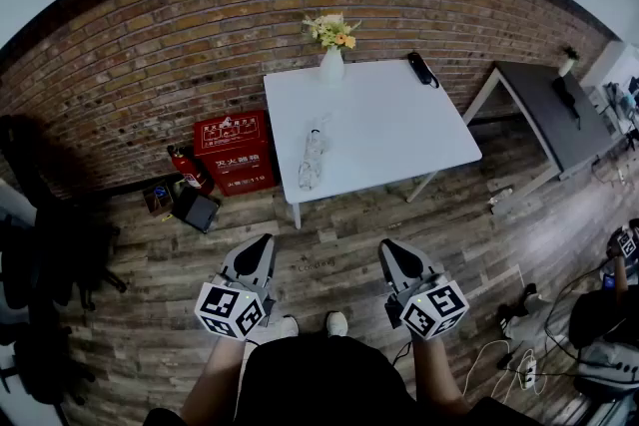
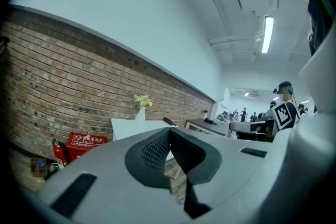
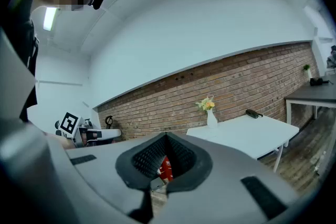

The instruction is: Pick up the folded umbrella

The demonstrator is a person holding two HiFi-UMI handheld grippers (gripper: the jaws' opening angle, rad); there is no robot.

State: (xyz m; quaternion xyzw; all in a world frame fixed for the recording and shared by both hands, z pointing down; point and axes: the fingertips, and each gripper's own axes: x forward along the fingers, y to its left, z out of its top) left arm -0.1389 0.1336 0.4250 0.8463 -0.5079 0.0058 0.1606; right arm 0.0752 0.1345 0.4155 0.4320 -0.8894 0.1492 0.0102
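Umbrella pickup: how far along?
Done: nothing. The folded umbrella lies untouched on the white table. In hand: nothing; the left gripper and right gripper are shut and empty, short of the table. Left: approach, open, grasp, lift.

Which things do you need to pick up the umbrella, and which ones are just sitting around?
For the job: folded umbrella; the white table it lies on; left gripper and right gripper, both shut and empty.

Just lying about: flower vase; small black thing; red box; fire extinguisher; dark table.
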